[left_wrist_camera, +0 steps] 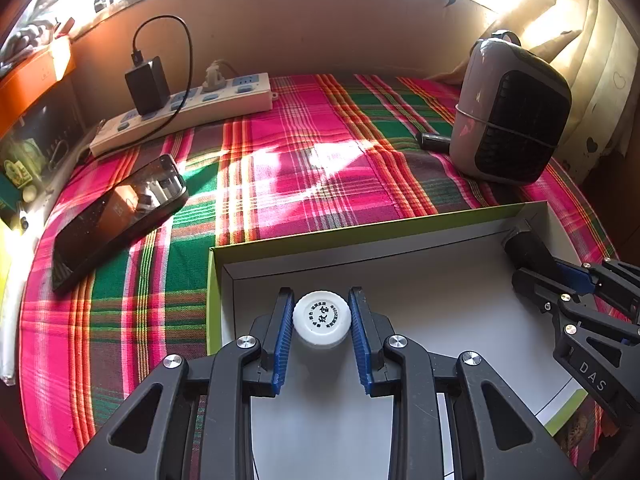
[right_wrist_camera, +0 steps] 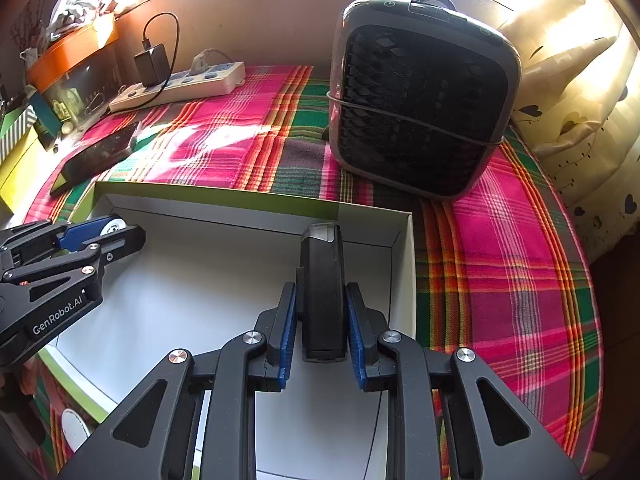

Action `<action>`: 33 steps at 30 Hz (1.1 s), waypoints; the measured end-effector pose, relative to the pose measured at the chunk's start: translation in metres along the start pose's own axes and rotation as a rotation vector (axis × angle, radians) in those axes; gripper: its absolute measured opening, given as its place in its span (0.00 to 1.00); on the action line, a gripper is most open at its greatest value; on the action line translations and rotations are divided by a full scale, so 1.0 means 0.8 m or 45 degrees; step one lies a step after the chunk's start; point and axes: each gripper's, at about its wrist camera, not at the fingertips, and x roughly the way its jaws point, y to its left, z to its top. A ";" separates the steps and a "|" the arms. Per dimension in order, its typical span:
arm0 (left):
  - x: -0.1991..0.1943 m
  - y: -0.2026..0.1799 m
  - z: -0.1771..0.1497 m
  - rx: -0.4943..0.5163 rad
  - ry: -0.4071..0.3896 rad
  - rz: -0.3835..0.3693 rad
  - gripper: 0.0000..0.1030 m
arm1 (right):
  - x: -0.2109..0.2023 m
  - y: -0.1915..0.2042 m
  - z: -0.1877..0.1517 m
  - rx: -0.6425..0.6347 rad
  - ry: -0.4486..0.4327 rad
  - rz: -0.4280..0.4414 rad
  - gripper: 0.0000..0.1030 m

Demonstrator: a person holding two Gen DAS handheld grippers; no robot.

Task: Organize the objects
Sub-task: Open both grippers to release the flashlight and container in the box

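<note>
Far left on the plaid cloth (left_wrist_camera: 304, 152): power strip (left_wrist_camera: 188, 108) w/ black charger plugged in, then a phone (left_wrist_camera: 116, 220) lying flat, both outside the box and well apart from it. Next, the shallow white box w/ green rim (left_wrist_camera: 360, 232), near edge of table. Left gripper (left_wrist_camera: 322, 320) is over the box's left part, blue pads pinching a small white bottle (left_wrist_camera: 322, 318) by the cap, printed cap top facing the cam; can't tell if its base touches the box floor. Right gripper (right_wrist_camera: 322, 316) is over the box's right part near the far right corner, pads pressed onto a slim black device (right_wrist_camera: 322, 292), held lengthwise pointing at the far wall. Beyond the box, right side: grey heater/fan unit (right_wrist_camera: 420, 96) standing on the cloth. Step in hand, I'd say: placing both items into the box. Next calls for lowering each till it rests on the floor, then spreading the pads slowly; bottle could tip, device prob. stable.
</note>
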 end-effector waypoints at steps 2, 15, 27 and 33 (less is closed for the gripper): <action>0.001 0.000 0.000 0.002 -0.001 0.006 0.25 | -0.001 -0.001 0.000 0.003 -0.002 -0.004 0.24; 0.001 -0.005 -0.002 0.026 0.000 0.010 0.32 | -0.001 -0.001 0.001 0.013 -0.008 0.002 0.25; -0.010 -0.007 -0.011 0.023 -0.006 0.002 0.41 | -0.017 0.002 -0.004 0.032 -0.056 0.023 0.43; -0.027 -0.004 -0.021 0.006 -0.030 0.001 0.41 | -0.029 0.004 -0.009 0.038 -0.086 0.026 0.44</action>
